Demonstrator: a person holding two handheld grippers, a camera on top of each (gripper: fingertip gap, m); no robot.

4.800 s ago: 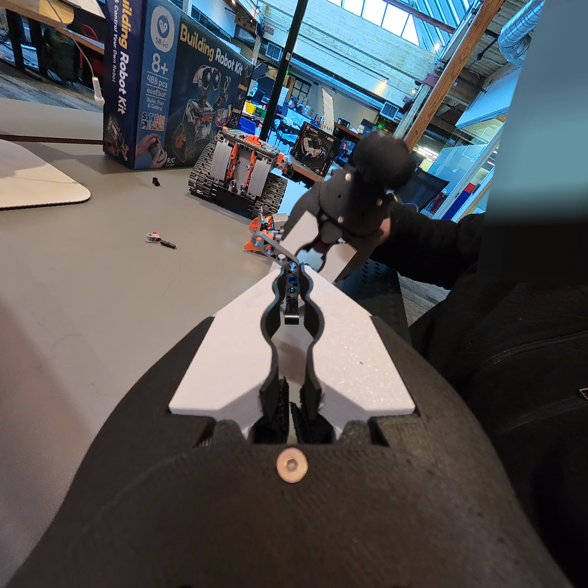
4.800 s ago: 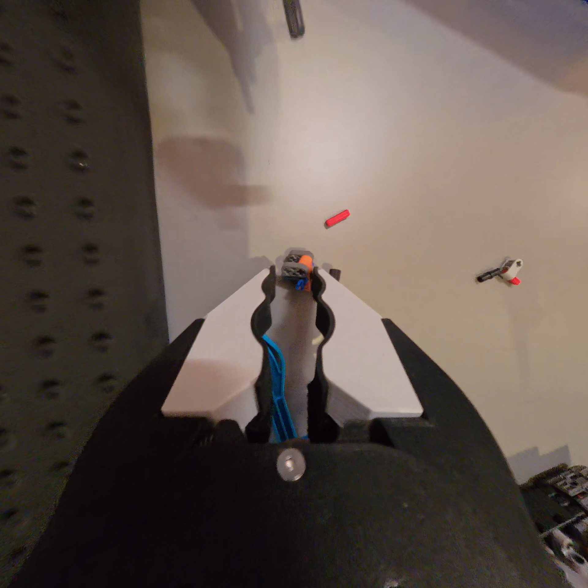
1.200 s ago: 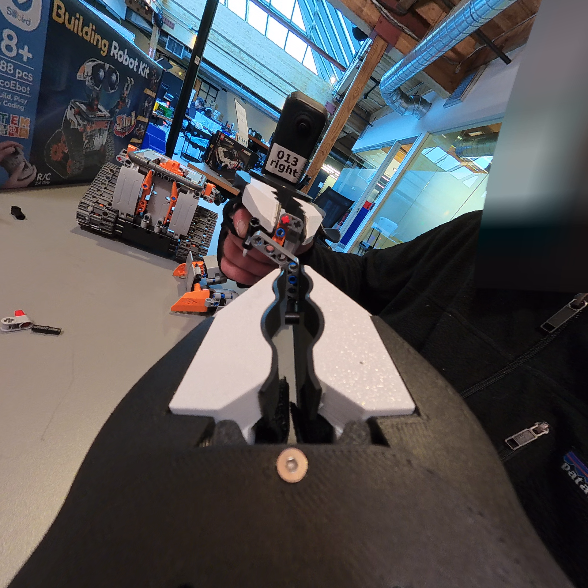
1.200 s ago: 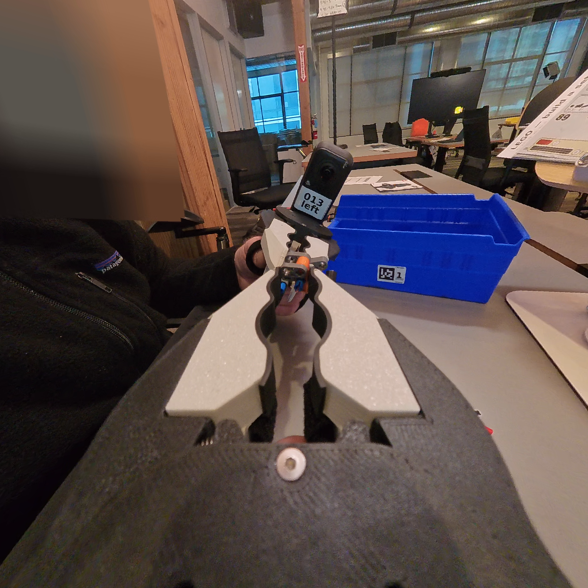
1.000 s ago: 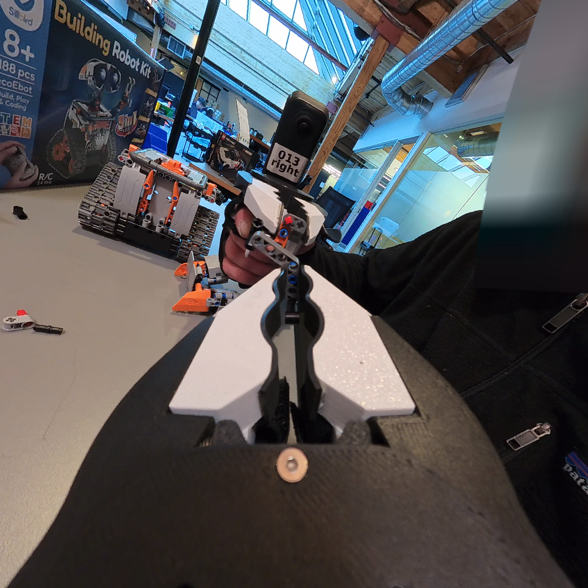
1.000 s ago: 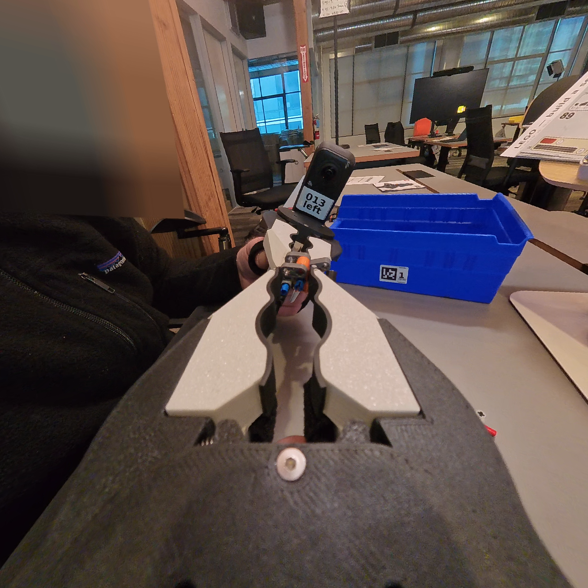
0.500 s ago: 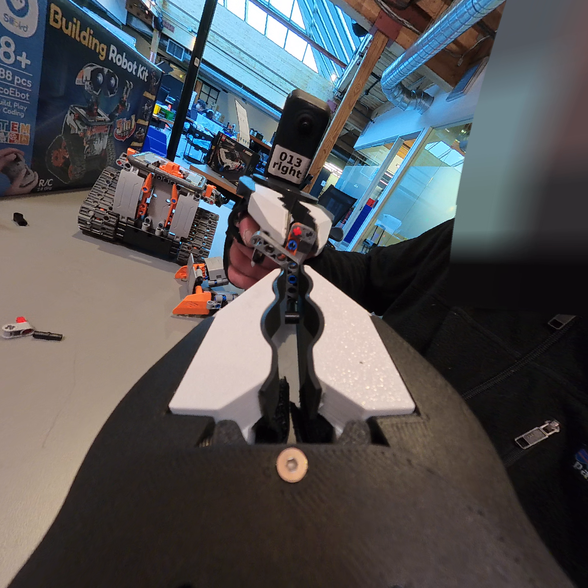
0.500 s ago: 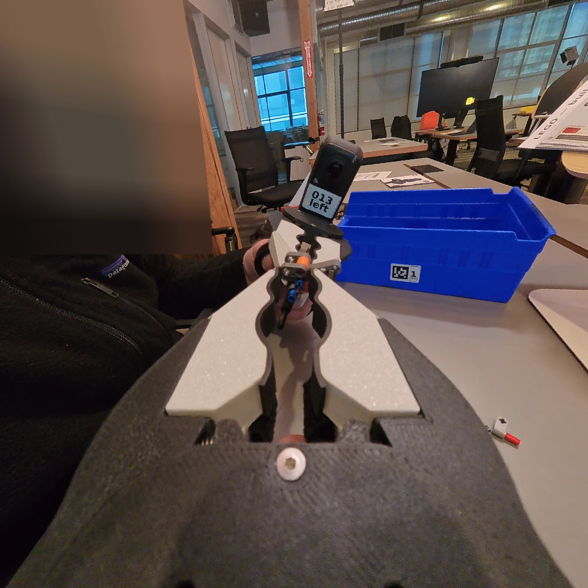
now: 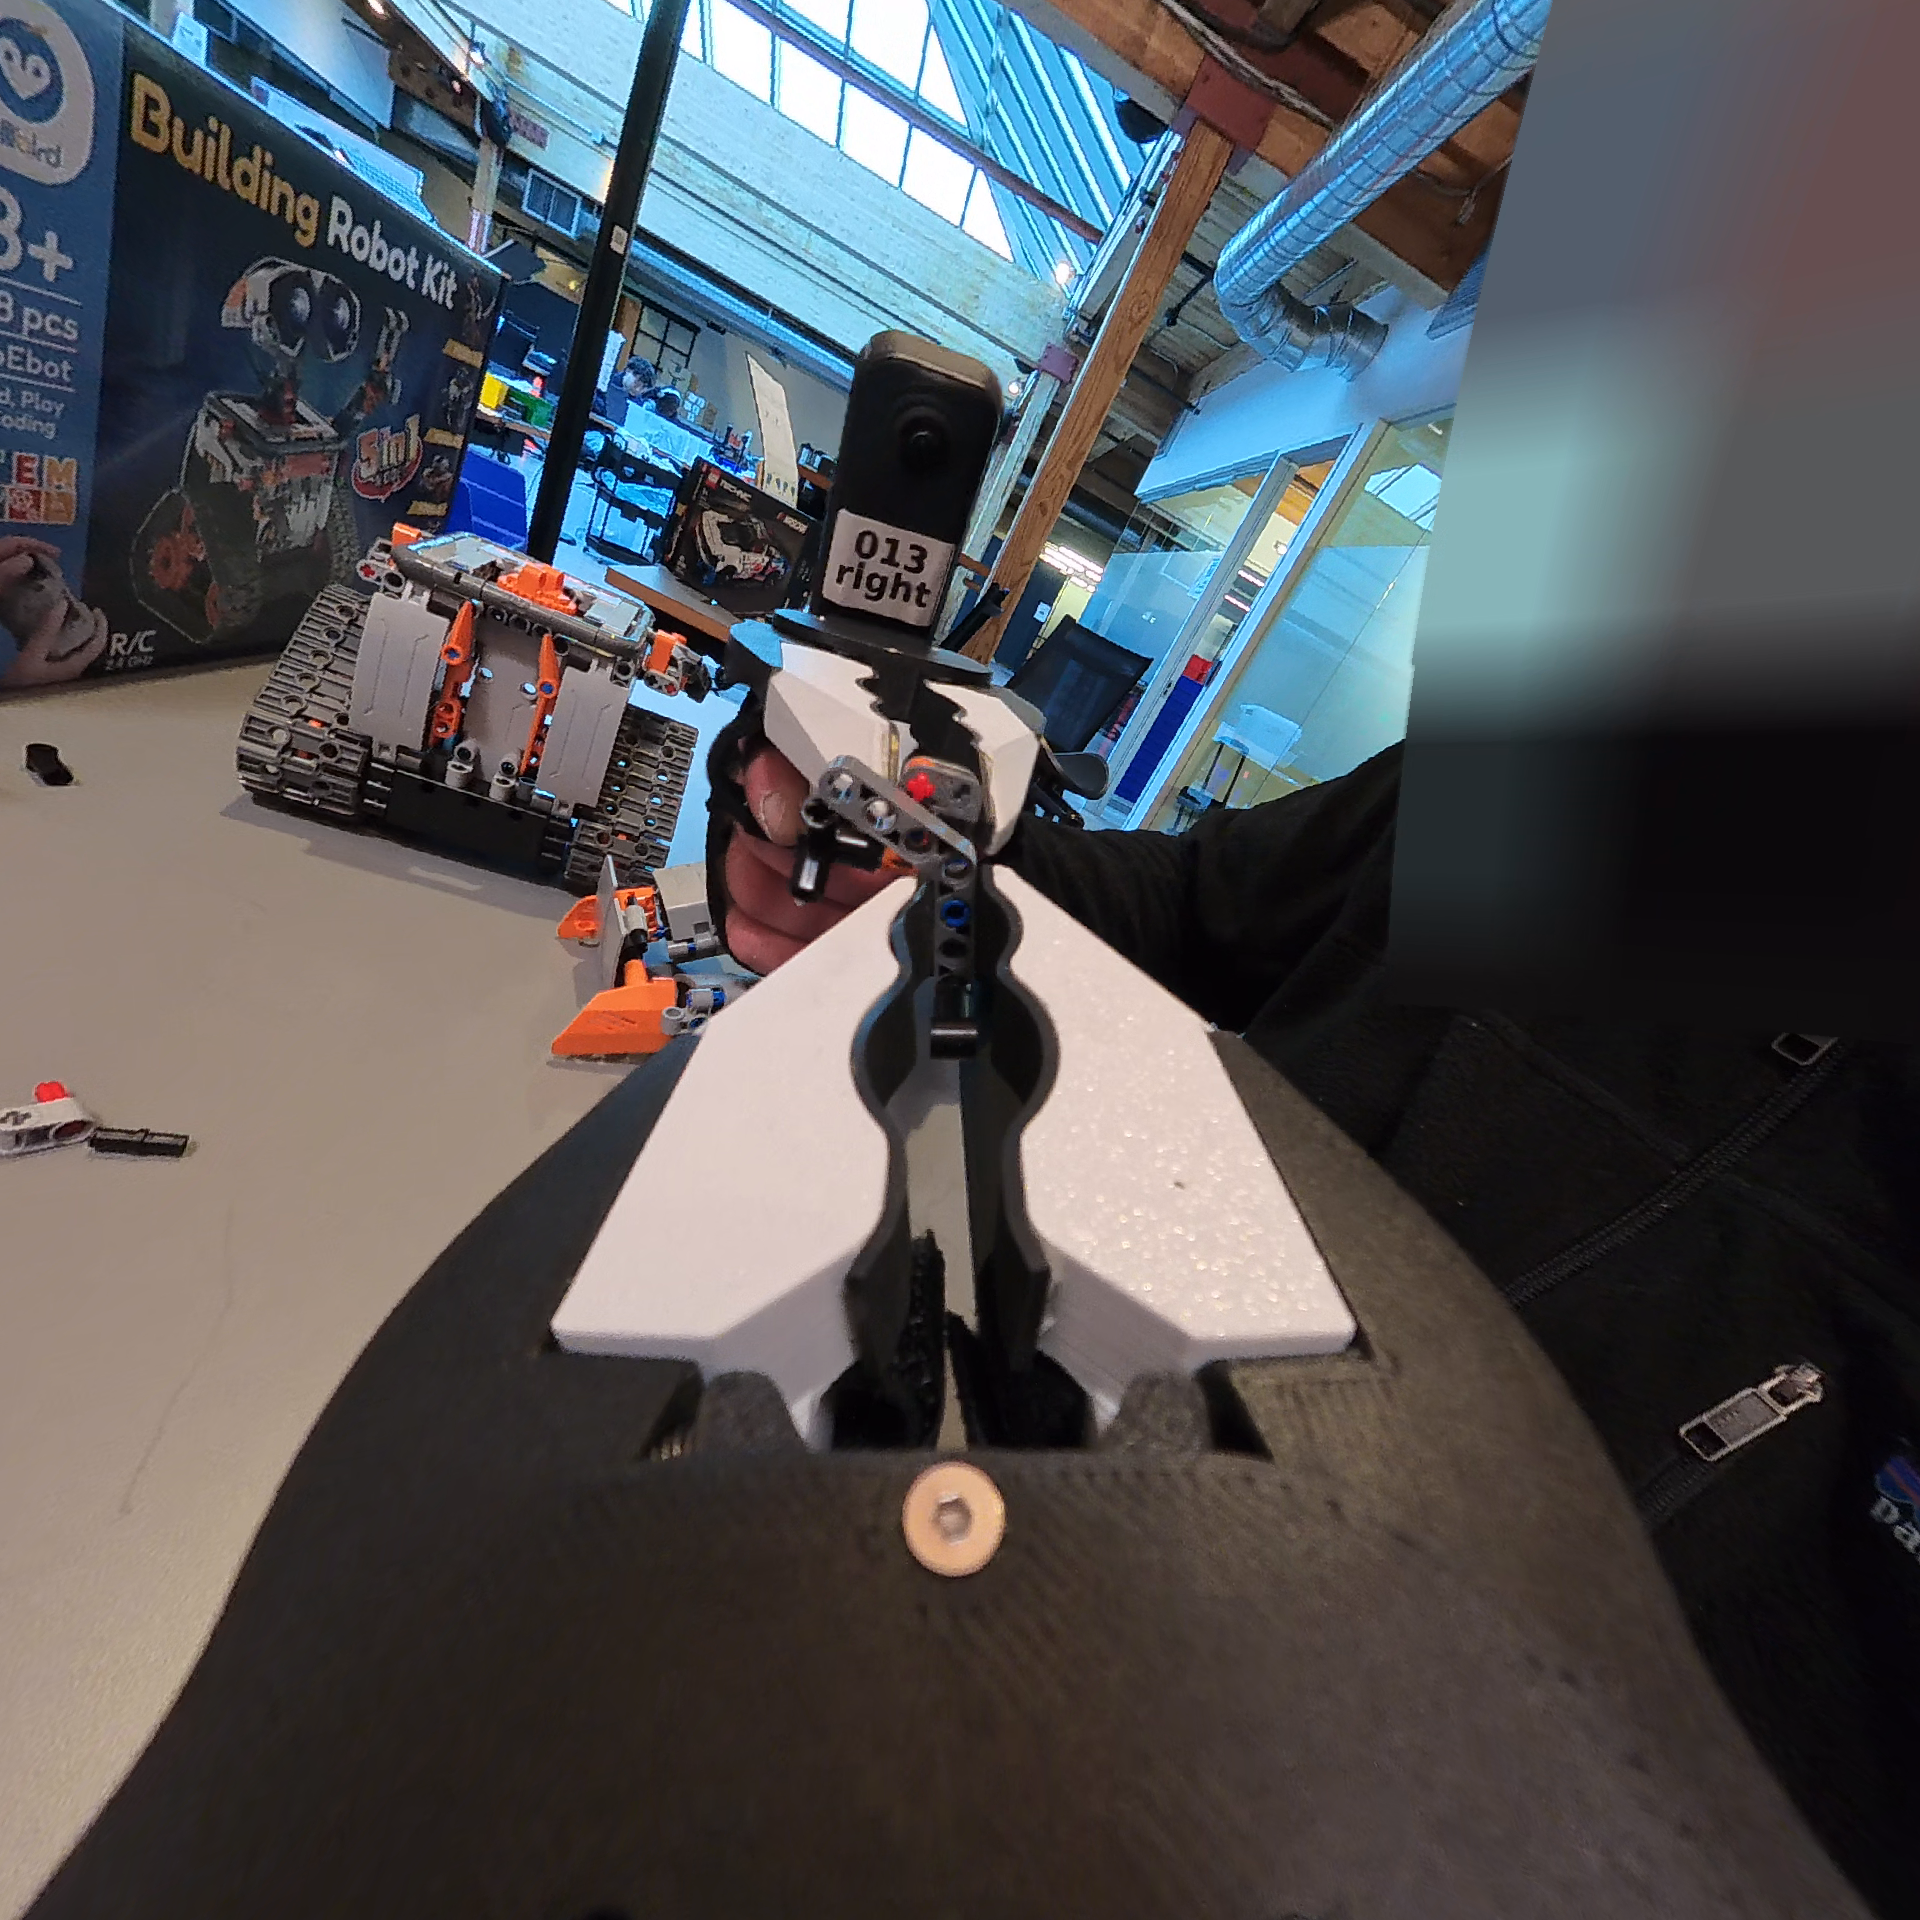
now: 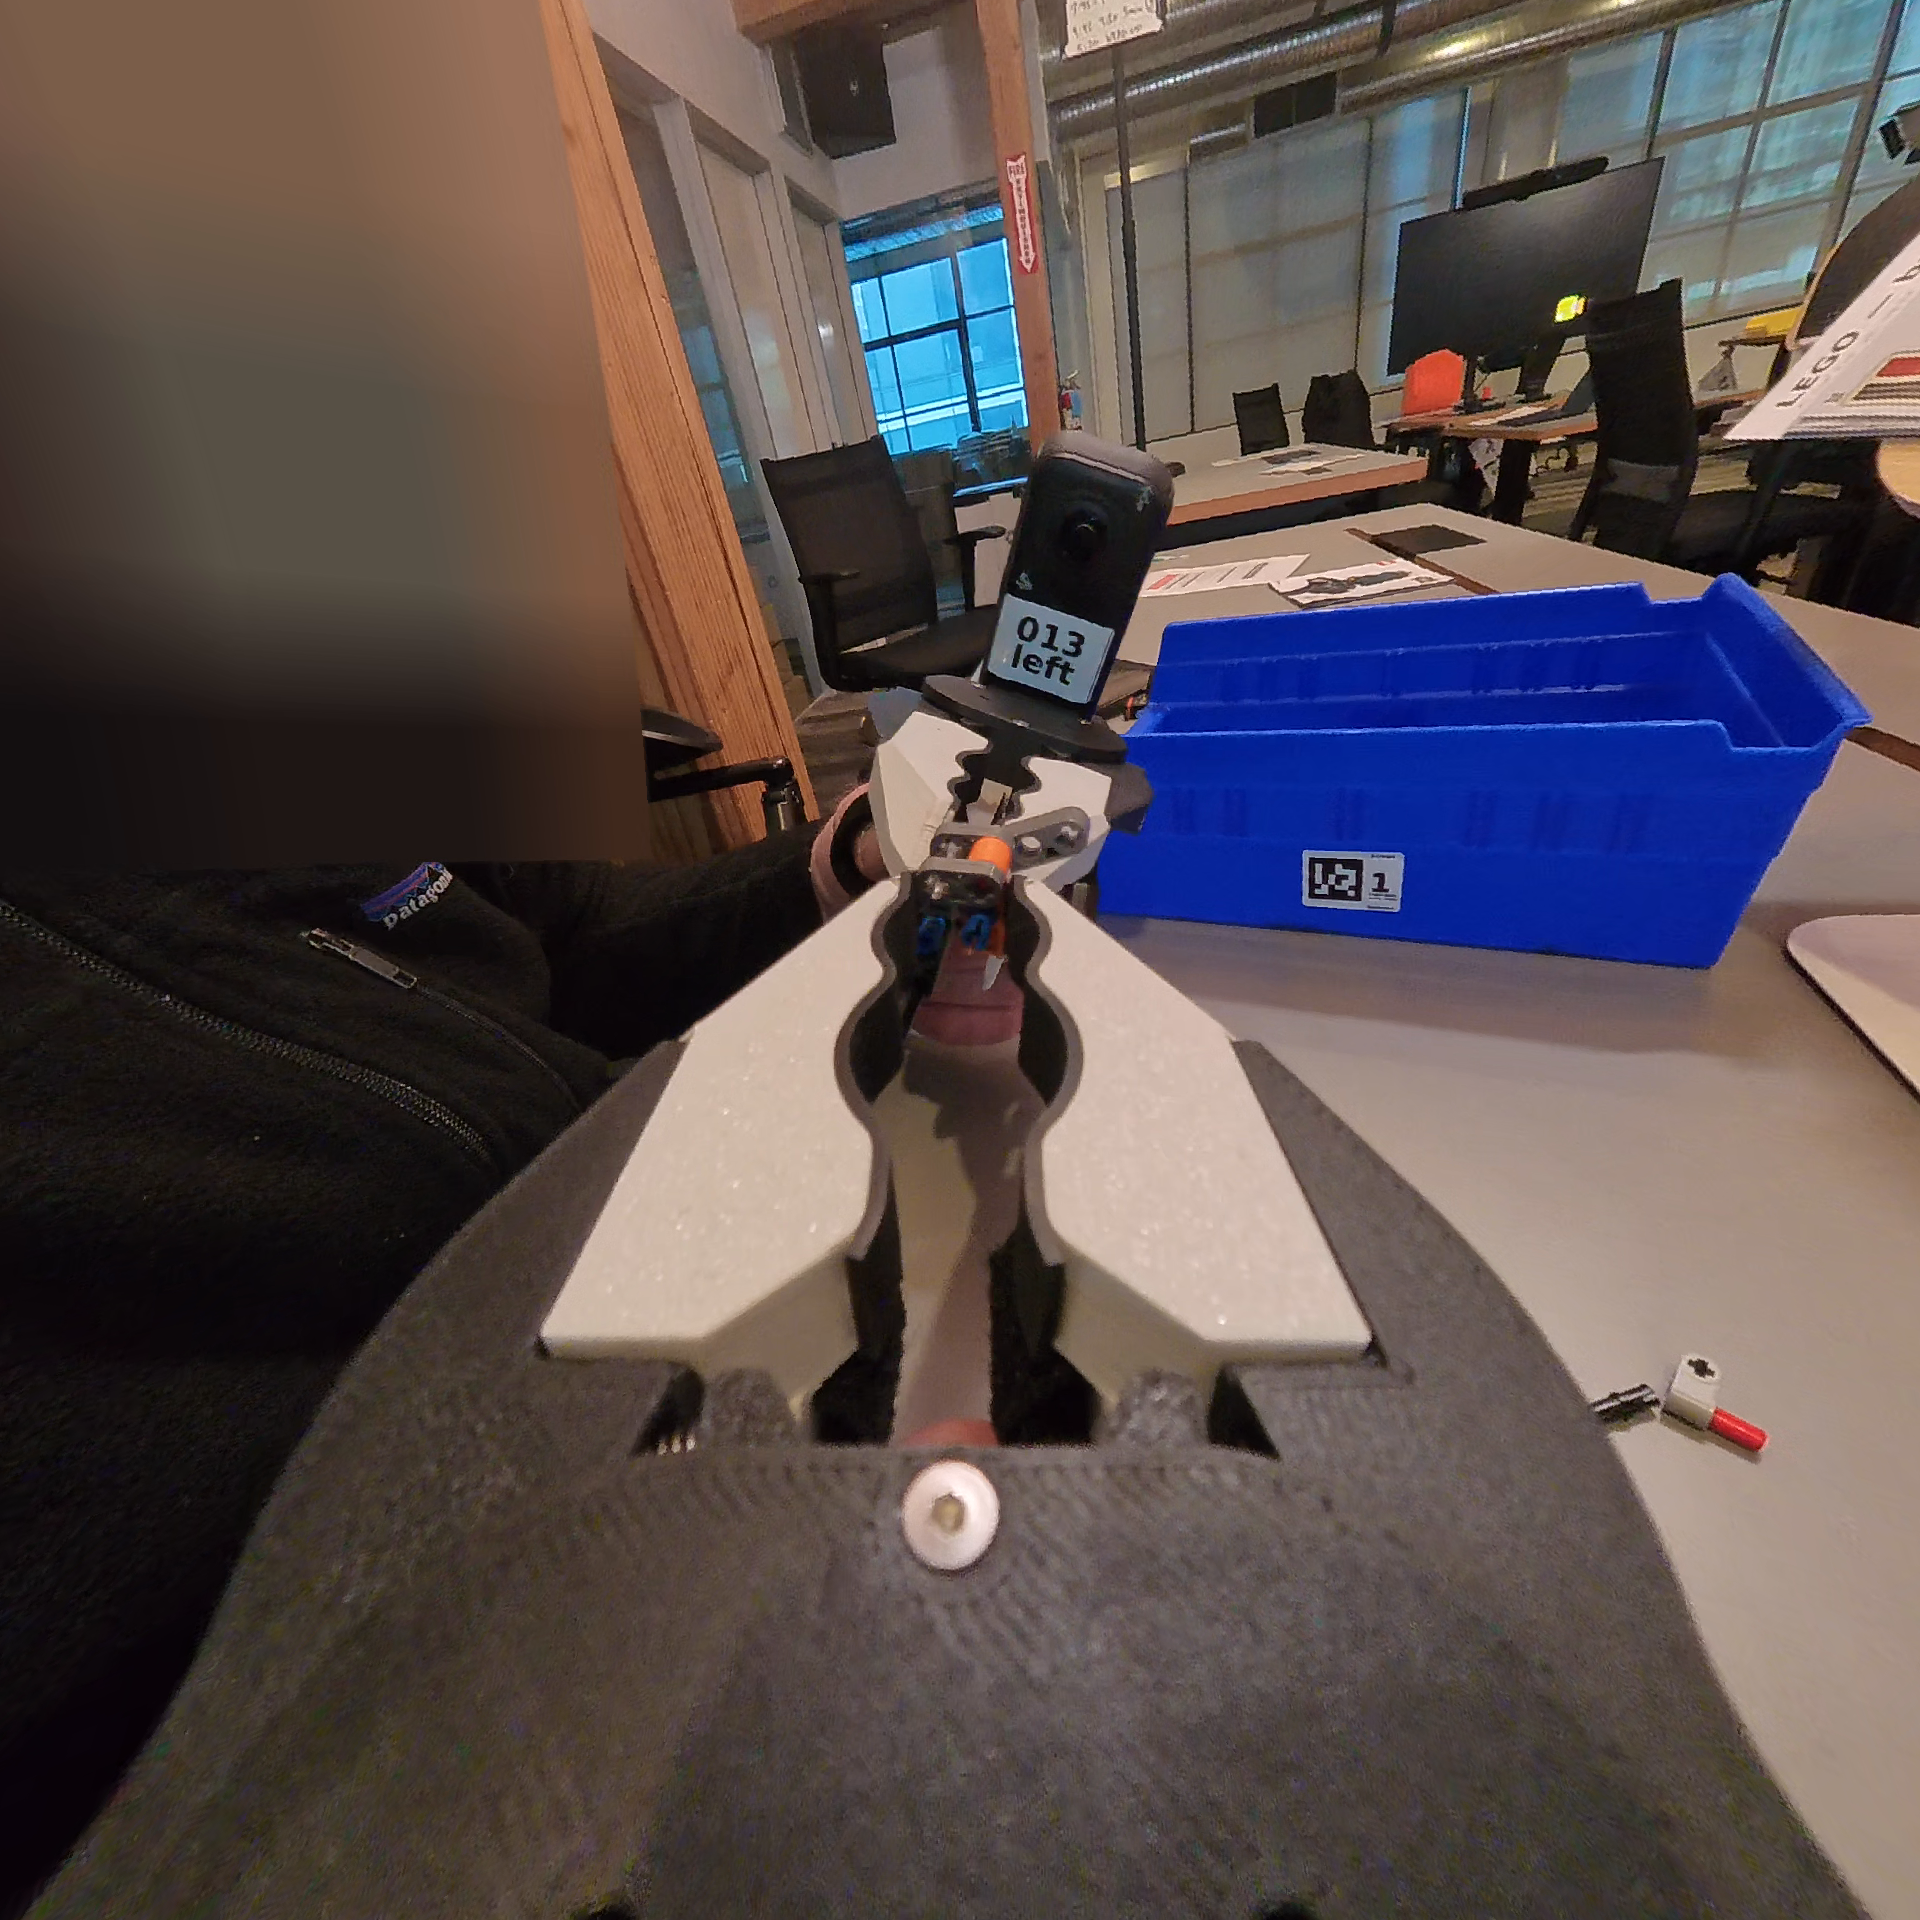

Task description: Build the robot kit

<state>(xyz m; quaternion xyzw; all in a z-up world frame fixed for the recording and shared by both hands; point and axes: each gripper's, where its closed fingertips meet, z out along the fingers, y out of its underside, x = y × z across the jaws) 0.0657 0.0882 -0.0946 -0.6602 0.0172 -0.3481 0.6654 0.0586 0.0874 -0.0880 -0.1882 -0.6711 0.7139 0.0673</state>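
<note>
My left gripper (image 9: 948,885) is shut on a dark grey angled beam (image 9: 940,935) with blue pins, held up off the table. My right gripper (image 10: 958,896) is shut on a small grey connector block (image 10: 961,883) with orange and blue pins. The two grippers face each other tip to tip. In the left wrist view the right gripper (image 9: 914,774) holds its block, with a red axle end, against the beam's bent end (image 9: 883,816). In the right wrist view the left gripper (image 10: 1000,810) shows beyond my fingers, with the beam (image 10: 1044,831) touching the block.
A tracked robot model (image 9: 468,707) and its printed box (image 9: 208,364) stand at the back. An orange part cluster (image 9: 634,977), a white connector with red pin (image 9: 47,1117) and a black pin (image 9: 140,1143) lie on the grey table. A blue bin (image 10: 1507,769) stands beyond. A person in a black jacket (image 10: 260,1091) holds both grippers. The grippers are tip to tip, or close to it.
The right gripper rose from pointing down at the table to facing the left gripper. Over the last second the two held pieces came together and the beam tilted slightly.
</note>
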